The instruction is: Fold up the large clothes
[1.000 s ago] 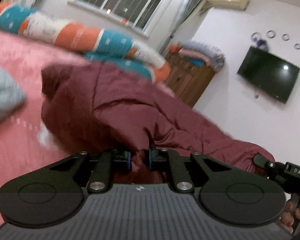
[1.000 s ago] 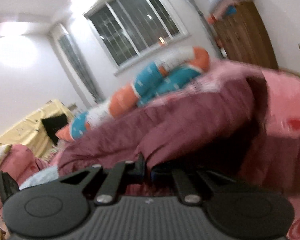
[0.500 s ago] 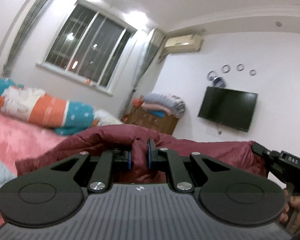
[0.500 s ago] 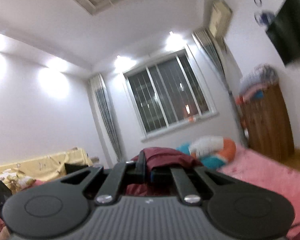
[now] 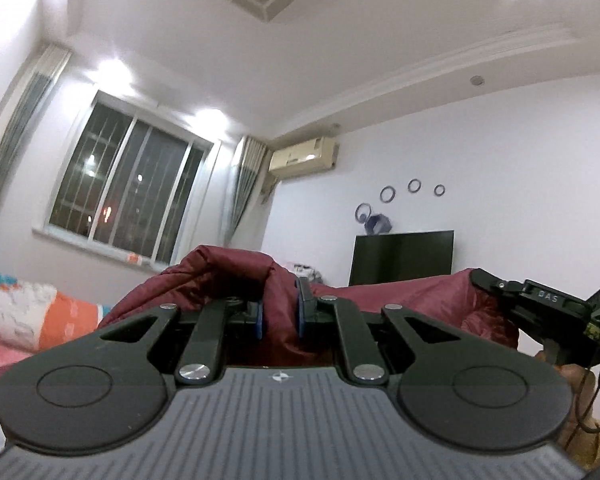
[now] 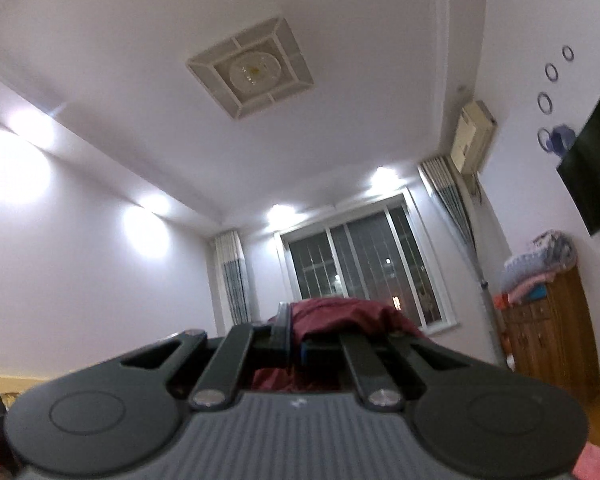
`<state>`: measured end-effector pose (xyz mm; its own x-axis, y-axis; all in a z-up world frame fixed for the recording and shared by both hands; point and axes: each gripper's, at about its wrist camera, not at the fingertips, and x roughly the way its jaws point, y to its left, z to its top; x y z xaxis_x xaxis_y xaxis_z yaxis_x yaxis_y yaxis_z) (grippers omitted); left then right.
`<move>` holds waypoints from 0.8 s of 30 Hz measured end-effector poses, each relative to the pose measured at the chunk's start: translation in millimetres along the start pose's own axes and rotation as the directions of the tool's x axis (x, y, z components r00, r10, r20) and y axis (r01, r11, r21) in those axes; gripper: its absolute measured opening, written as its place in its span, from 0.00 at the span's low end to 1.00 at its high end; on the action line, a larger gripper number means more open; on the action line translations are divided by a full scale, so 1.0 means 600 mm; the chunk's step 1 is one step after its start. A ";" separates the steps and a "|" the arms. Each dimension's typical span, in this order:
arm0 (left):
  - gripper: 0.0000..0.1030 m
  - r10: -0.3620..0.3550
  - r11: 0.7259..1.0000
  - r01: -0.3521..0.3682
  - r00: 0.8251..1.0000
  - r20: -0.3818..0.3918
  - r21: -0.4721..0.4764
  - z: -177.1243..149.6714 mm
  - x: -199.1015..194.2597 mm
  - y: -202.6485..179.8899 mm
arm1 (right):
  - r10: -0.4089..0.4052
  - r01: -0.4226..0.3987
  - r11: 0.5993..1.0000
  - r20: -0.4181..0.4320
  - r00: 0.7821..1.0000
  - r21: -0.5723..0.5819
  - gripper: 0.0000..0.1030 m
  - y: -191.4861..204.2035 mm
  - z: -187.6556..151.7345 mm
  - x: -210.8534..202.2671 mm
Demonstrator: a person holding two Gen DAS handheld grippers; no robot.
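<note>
Maroon, quilted fabric of a large garment (image 5: 236, 280) is bunched and raised in front of both cameras. In the left wrist view a fold of it is pinched between the blue-padded fingers of the left gripper (image 5: 279, 316), whose jaws are drawn close together on the cloth. From there the garment is spread toward 3 o'clock, where its far end is met by the right gripper (image 5: 540, 308), seen side-on at the frame edge with a hand partly visible beneath it.

In the right wrist view the same garment (image 6: 340, 314) is clamped by the right gripper (image 6: 294, 340), its jaws nearly together with cloth bulging above and hanging below them. Both cameras are tilted steeply upward.

Beyond the cloth, a barred window (image 5: 128, 208) is seen at 10 o'clock in the left view, with a striped orange, white and teal bolster (image 5: 40, 316) at 9 o'clock lying on pink bedding (image 5: 4, 356). A wall-mounted air conditioner (image 5: 304, 156) is placed above centre, and a dark television (image 5: 402, 256) at 2 o'clock under ring-shaped wall decorations (image 5: 412, 188). A square ceiling light (image 6: 250, 68) is shown at 12 o'clock in the right view, and a wooden cabinet (image 6: 552, 336) topped with folded textiles at 3 o'clock.
</note>
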<state>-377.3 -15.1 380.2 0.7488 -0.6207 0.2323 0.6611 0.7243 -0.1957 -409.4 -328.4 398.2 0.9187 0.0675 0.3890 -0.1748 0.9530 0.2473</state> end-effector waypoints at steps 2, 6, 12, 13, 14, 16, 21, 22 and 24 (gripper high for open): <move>0.14 0.003 1.000 -0.003 1.000 0.006 0.017 0.009 -0.007 -0.008 | 0.006 -0.006 1.000 0.014 1.000 -0.013 0.01 0.008 0.005 -0.003; 0.15 0.043 0.999 -0.043 0.999 -0.023 0.034 -0.015 0.041 -0.008 | 0.005 -0.005 1.000 -0.003 1.000 -0.024 0.01 0.009 -0.002 0.017; 0.15 0.151 0.987 -0.157 0.977 -0.152 -0.026 -0.080 0.115 0.076 | -0.029 0.027 1.000 -0.167 0.986 -0.016 0.01 -0.036 -0.087 0.127; 0.15 0.173 0.982 -0.183 0.968 -0.182 -0.040 -0.099 0.132 0.097 | -0.037 0.034 0.999 -0.197 0.980 -0.019 0.01 -0.040 -0.107 0.144; 0.15 0.193 0.976 -0.209 0.958 -0.212 -0.055 -0.118 0.151 0.119 | -0.045 0.042 0.999 -0.232 0.972 -0.020 0.01 -0.050 -0.128 0.169; 0.15 0.230 0.964 -0.258 0.935 -0.269 -0.073 -0.164 0.188 0.161 | -0.068 0.064 0.998 -0.300 0.951 -0.025 0.01 -0.072 -0.178 0.223; 0.15 0.308 0.923 -0.372 0.869 -0.388 -0.101 -0.270 0.281 0.270 | -0.126 0.119 0.992 -0.423 0.897 -0.042 0.01 -0.118 -0.312 0.340; 0.15 0.321 0.914 -0.393 0.855 -0.407 -0.105 -0.292 0.296 0.291 | -0.137 0.132 0.990 -0.445 0.885 -0.042 0.01 -0.127 -0.340 0.359; 0.15 0.344 0.897 -0.430 0.828 -0.442 -0.107 -0.330 0.328 0.331 | -0.154 0.151 0.988 -0.485 0.861 -0.046 0.01 -0.145 -0.397 0.393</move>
<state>-89.5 -53.0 198.6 0.8686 -0.3973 -0.2962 0.2759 0.8842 -0.3768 -93.1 -325.3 257.1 0.9896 0.0545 -0.1330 -0.0179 0.9650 0.2617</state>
